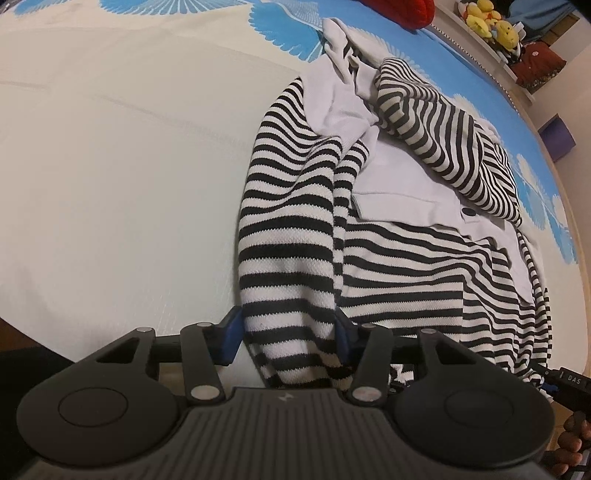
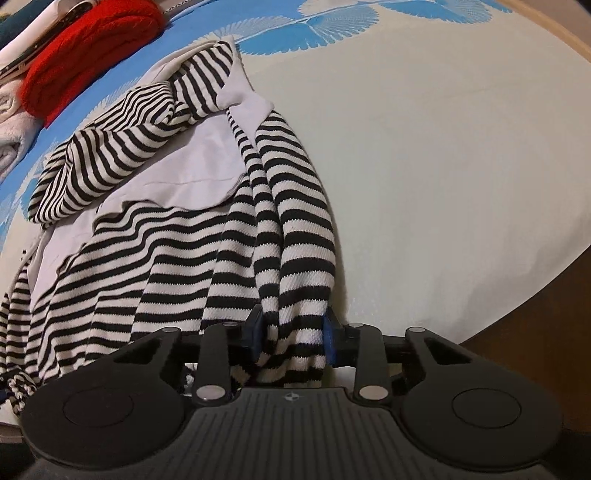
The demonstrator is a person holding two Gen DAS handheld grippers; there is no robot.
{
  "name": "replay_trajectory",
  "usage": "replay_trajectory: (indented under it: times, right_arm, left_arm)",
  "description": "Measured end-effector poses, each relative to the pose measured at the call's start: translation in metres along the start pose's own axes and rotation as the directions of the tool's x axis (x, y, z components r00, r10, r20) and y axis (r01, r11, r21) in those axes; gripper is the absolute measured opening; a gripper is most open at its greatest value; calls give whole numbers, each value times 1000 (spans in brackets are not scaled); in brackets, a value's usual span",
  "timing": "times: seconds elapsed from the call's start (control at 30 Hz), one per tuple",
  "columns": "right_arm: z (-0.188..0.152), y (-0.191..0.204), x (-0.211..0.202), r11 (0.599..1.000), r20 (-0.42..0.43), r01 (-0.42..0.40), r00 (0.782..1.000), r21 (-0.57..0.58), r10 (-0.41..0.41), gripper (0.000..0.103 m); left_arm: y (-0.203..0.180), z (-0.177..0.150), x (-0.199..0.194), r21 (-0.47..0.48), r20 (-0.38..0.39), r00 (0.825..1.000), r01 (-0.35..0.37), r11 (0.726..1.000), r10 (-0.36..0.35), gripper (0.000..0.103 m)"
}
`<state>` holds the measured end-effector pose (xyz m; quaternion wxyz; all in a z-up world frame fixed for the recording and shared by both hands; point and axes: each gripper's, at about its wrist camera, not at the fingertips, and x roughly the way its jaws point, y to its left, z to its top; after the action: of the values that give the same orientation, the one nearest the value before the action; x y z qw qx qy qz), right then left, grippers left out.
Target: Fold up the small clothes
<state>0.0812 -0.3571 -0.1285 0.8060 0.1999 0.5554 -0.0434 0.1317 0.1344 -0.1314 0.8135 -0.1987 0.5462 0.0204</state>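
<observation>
A black-and-white striped top with pale lilac panels lies rumpled on the cream and blue bedsheet. In the left wrist view my left gripper is shut on the near end of the striped fold along the garment's left side, and the cloth fills the gap between the blue pads. The right wrist view shows the same striped top spreading to the left. My right gripper is shut on a bunched striped fold at the garment's right side, squeezed between the blue pads.
A red knitted item and pale folded cloth lie at the far side of the bed. Yellow plush toys sit on a ledge beyond. A person's hand shows at the lower right of the left wrist view. The bed edge runs close by.
</observation>
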Motion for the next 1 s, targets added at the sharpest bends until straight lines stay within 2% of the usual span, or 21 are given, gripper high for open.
replay_trajectory:
  times: [0.1,0.13,0.17,0.2,0.23,0.33,0.4,0.5,0.53,0.57,0.63,0.67,1.0]
  right_arm:
    - [0,0,-1,1000,2,0,1000,-7,0,33]
    - [0,0,-1,1000,2,-2,1000,-7,2,32]
    - [0,-1,-1,1000,4,-4,1000,-7,4,26]
    - [-1,-1,-1,1000,5,-10,1000,-7,10,10]
    - [0,0,-3,1000,10,-25,1000,-11,25,8]
    - [1,1,-19,999,76,-45,996,-21,47,6]
    - [4,-5,-31,997,109,-78,991,26,75,6]
    - [4,-12,-32,993,97,-95,991,70,88,8]
    - [4,-13,-26,992,69,-93,994,81,87,10]
    - [3,-13,-19,993,37,-80,996,84,77,16]
    - [1,-11,-9,997,4,-30,1000,76,30,25]
    - [1,-11,-7,997,3,-15,1000,73,15,29]
    - [0,-1,2,1000,-4,5,1000,19,-5,29]
  left_arm:
    - [-1,-1,0,20,-1,1000,-2,1000,2,50]
    - [-2,-2,0,30,-2,1000,7,1000,-7,34]
    - [-3,-2,1,41,-5,1000,23,999,-22,12]
    - [-5,-3,0,53,-5,999,35,998,-35,8]
    - [-7,-3,-5,70,9,999,32,997,-33,7]
    - [-9,0,-28,73,73,995,66,995,-71,7]
    - [-6,1,-39,65,95,992,75,995,-81,7]
    - [2,-2,-27,23,42,997,57,998,-58,11]
    - [4,-1,-20,4,9,999,50,999,-50,16]
    - [8,-1,-12,-25,-21,998,50,998,-51,29]
    - [12,-1,-8,-65,-33,998,56,996,-58,36]
    - [13,-1,-8,-67,-35,998,55,996,-57,37]
    - [4,-5,-1,-10,-29,999,35,999,-35,36]
